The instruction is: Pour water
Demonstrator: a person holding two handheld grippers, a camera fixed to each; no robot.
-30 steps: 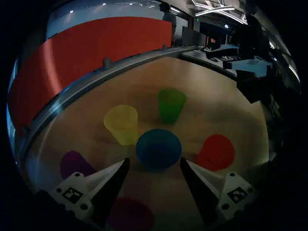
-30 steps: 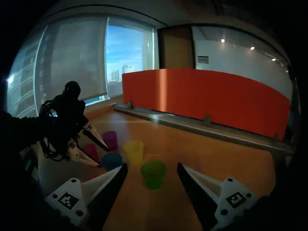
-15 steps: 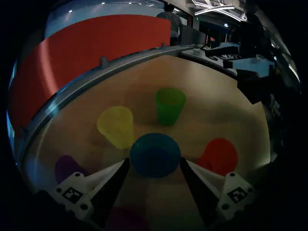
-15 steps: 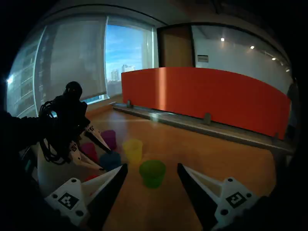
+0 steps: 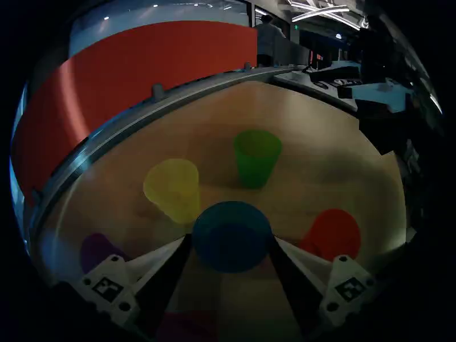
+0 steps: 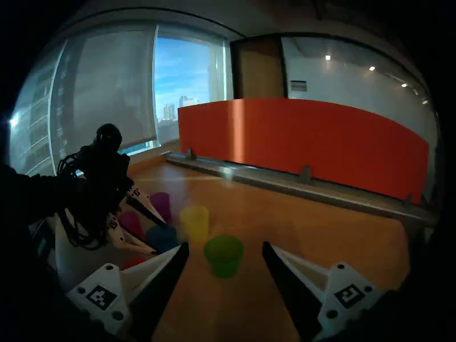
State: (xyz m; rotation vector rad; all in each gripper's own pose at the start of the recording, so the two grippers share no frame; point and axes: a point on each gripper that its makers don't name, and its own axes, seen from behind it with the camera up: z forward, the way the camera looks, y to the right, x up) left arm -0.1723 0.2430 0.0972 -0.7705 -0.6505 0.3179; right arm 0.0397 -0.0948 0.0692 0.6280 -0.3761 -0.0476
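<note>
A blue cup (image 5: 231, 236) stands on the wooden table (image 5: 319, 154), right between the tips of my left gripper (image 5: 228, 242), whose jaws are spread about as wide as the cup. Whether the fingers touch it I cannot tell. Around it stand a yellow cup (image 5: 172, 190), a green cup (image 5: 256, 158), a red cup (image 5: 332, 233) and a purple cup (image 5: 97, 251). In the right gripper view, my right gripper (image 6: 225, 246) is open and empty, with the green cup (image 6: 223, 255) a short way ahead. The left gripper (image 6: 161, 239) straddles the blue cup (image 6: 161, 238) there.
A magenta cup (image 5: 182, 328) lies low under the left gripper. An orange partition (image 6: 308, 142) with a metal rail runs along the table's far side. Dark desks and equipment (image 5: 370, 85) stand beyond the table's end. A person's dark sleeve (image 6: 34, 194) holds the left gripper.
The left gripper has moved forward, so the blue cup now sits between its fingertips instead of ahead of them. The right gripper has barely moved.
</note>
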